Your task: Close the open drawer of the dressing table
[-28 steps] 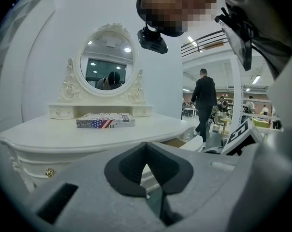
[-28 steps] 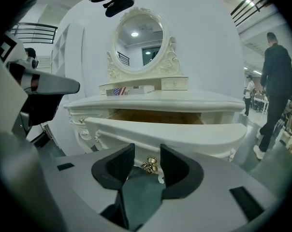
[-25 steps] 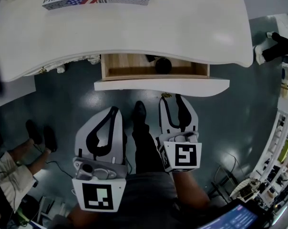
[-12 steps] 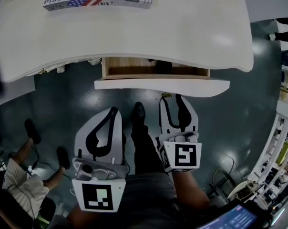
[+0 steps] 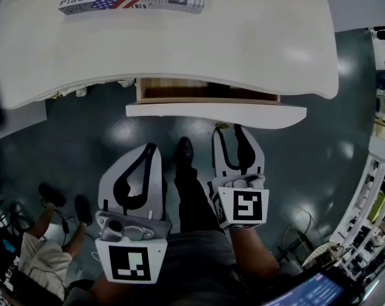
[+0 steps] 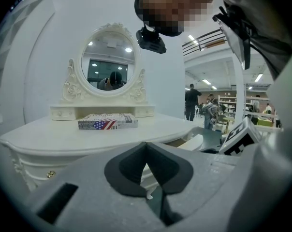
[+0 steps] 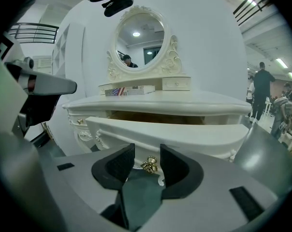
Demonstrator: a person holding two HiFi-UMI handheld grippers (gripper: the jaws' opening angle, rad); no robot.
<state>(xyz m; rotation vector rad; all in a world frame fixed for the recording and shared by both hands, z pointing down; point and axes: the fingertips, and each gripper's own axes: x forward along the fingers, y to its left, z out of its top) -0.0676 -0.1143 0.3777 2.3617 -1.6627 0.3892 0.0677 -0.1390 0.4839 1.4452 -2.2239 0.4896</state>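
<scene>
Drawer (image 5: 215, 111) slid further in; right tool (image 7: 146, 152) spread around its gold knob (image 7: 149, 165), left tool (image 6: 146, 146) pressed together.

The left claw (image 6: 147, 146) has its dark pads (image 6: 124, 170) pressed tip to tip, with nothing between them. Beyond it stands the white dressing table (image 6: 35, 168). Its surface (image 6: 64, 134) carries a flag-covered book (image 6: 107, 123), which lies in front of an oval mirror (image 6: 109, 62) in a carved frame. A gold knob (image 6: 50, 174) shows on the table's front at lower left. To the right the drawer (image 6: 197, 140) juts out open, near a cube (image 6: 239, 139) with black-and-white markers. People (image 6: 191, 100) stand in the far background.
</scene>
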